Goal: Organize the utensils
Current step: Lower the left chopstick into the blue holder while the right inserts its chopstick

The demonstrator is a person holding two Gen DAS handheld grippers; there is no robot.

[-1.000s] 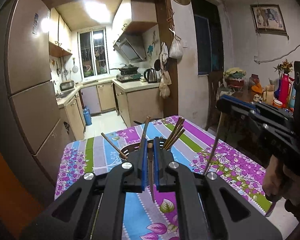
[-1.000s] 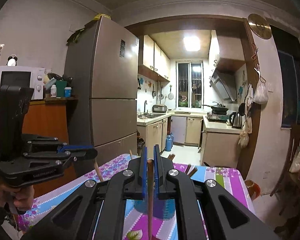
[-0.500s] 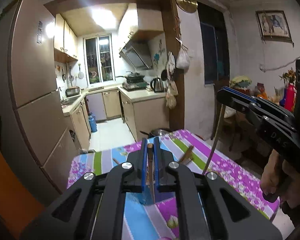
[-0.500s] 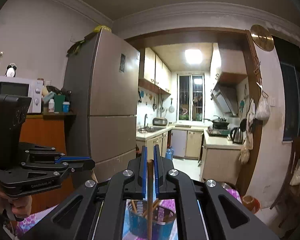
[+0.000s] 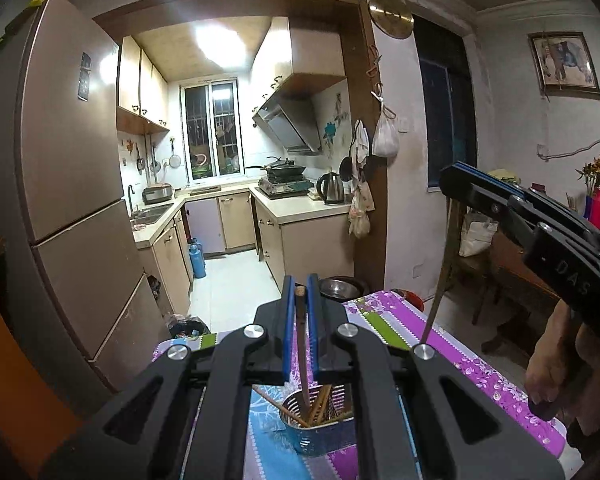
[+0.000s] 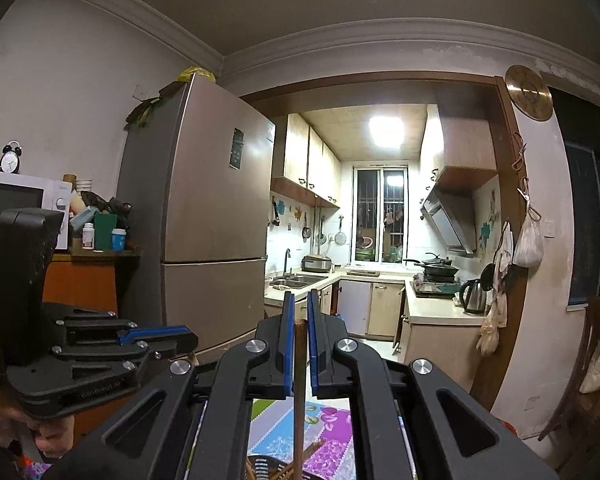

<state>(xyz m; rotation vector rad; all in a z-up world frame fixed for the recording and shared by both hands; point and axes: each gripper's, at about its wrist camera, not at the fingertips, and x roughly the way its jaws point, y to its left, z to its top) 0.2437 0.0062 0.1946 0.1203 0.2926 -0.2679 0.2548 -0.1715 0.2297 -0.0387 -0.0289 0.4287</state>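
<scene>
Hanging upright, one chopstick [image 5: 301, 332] is clamped in left gripper [image 5: 301, 304], tip over holder [image 5: 320, 432] on table [image 5: 480, 372]. Second chopstick [image 6: 299, 396] is clamped in right gripper [image 6: 299, 320], above same holder.

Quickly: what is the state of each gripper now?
Left gripper: shut on a chopstick.
Right gripper: shut on another chopstick.

- my left gripper [image 5: 300, 300] hides most of the utensil holder [image 5: 320, 436] behind its arms.
- the chopstick [image 6: 299, 400] in my right gripper [image 6: 299, 320] runs off the bottom edge, tip unseen.
- my right hand [image 5: 556, 364] is cut off at the frame's side.
</scene>
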